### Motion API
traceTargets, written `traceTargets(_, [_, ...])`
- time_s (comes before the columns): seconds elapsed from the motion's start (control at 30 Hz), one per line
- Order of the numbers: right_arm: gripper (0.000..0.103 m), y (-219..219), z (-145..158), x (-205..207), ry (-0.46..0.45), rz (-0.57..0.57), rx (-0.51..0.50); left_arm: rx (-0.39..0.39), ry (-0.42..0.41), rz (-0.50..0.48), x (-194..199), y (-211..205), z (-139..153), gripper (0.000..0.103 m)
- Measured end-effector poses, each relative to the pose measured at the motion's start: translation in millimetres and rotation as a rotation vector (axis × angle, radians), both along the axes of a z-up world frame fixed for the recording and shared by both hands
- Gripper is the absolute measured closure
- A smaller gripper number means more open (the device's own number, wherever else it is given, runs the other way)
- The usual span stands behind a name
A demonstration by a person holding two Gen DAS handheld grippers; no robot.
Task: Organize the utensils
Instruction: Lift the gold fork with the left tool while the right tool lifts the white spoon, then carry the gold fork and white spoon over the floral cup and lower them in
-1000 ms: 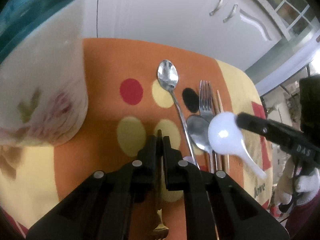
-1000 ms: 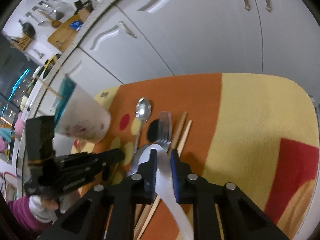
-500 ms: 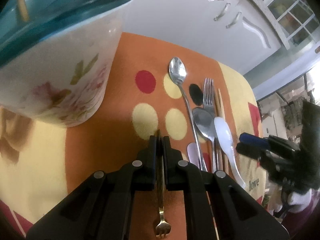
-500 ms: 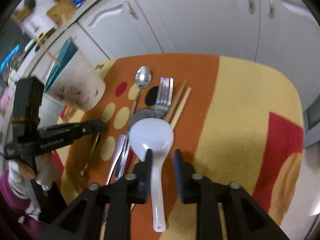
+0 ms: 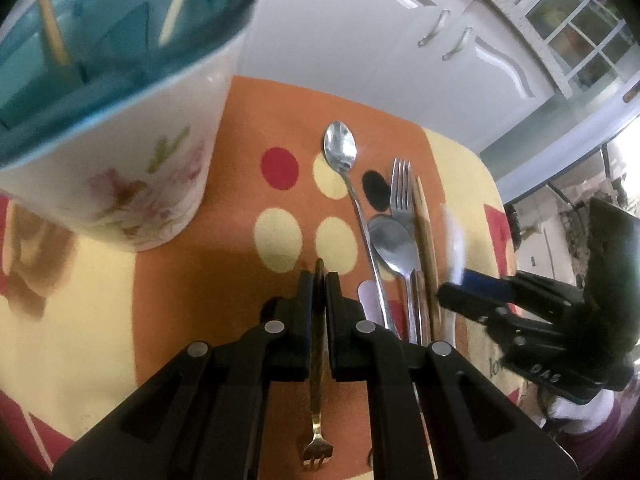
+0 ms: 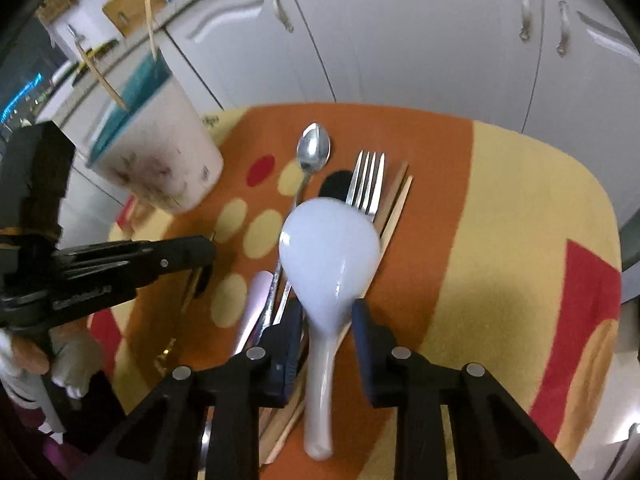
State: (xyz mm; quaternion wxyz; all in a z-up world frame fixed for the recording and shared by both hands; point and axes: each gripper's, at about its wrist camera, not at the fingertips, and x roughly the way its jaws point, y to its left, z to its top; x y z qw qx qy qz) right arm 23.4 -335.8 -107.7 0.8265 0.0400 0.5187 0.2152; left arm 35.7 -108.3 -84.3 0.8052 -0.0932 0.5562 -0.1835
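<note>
1. Gold is what I see first in my left wrist view: the left hand-held gripper (image 5: 319, 280) is clamped narrow on a small gold fork (image 5: 318, 380), whose handle runs straight down the frame between the jaws and ends in tines at the bottom edge.
2. Same view, upper left: the white floral holder (image 5: 132, 168) with its teal lining fills that corner, standing on the orange and yellow mat (image 5: 192, 280). It lies up and left of the held fork, and I judge my left hand the nearer one to it.
3. Same view, centre: a long steel spoon (image 5: 352, 200), a steel fork (image 5: 401, 188), a second steel spoon (image 5: 394, 244) and wooden chopsticks (image 5: 426, 232) lie side by side, long axes running up the frame. The right hand-held gripper (image 5: 460, 292) shows at the right edge.
4. In my right wrist view, the white ceramic spoon (image 6: 328, 264) lies along the gripper's line, bowl towards the top of the frame, handle towards the bottom. The right hand-held gripper (image 6: 326, 316) has just been closing its jaws; the handle sits between them, yet a gap shows on the right side, so I read it as not gripped.
5. Same view, upper left: the holder (image 6: 160, 160) stands well apart from this spoon, with two thin sticks (image 6: 102, 76) poking out of it. Once gripped, I judge the spoon must travel up and left.
</note>
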Motion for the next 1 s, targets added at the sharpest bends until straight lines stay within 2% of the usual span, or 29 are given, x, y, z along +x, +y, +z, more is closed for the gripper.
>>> traceTargets(0.03, [0.08, -4.3, 4.0, -1.8, -0.004, -0.007, 0.024, -0.004, -0.001, 0.001, -0.2, 1.2, 1.4, 0.099])
traceTargets(0.07, [0.086, -7.8, 6.7, -3.2, -0.006, -0.012, 0.046, -0.01, 0.0, 0.001, -0.2, 2.5, 2.9, 0.099])
traceTargets(0.17, [0.086, -16.9, 17.1, -10.4, -0.021, -0.023, 0.103, -0.034, -0.007, 0.0, -3.7, 5.4, 9.0, 0.099])
traceTargets(0.3, [0.086, -9.3, 18.0, -16.3, -0.027, -0.021, 0.098, -0.041, -0.024, 0.001, -9.7, 8.9, 17.5, 0.099])
traceTargets(0.43, [0.086, -2.7, 26.8, -22.3, -0.042, -0.014, 0.135, -0.072, -0.03, 0.006, -15.1, 17.8, 30.8, 0.099])
traceTargets(0.67, [0.086, 15.1, 61.4, -27.3, -0.111, 0.024, 0.186, -0.112, -0.09, 0.003, -28.4, 32.9, 67.8, 0.099])
traceTargets(0.83, [0.086, 27.6, 81.6, -27.7, -0.151, 0.045, 0.197, -0.121, -0.142, 0.014, -38.5, 43.4, 87.7, 0.099])
traceTargets(1.0, [0.086, 42.3, 112.4, -24.5, -0.21, 0.072, 0.211, -0.128, -0.197, 0.022, -45.3, 58.7, 120.1, 0.099])
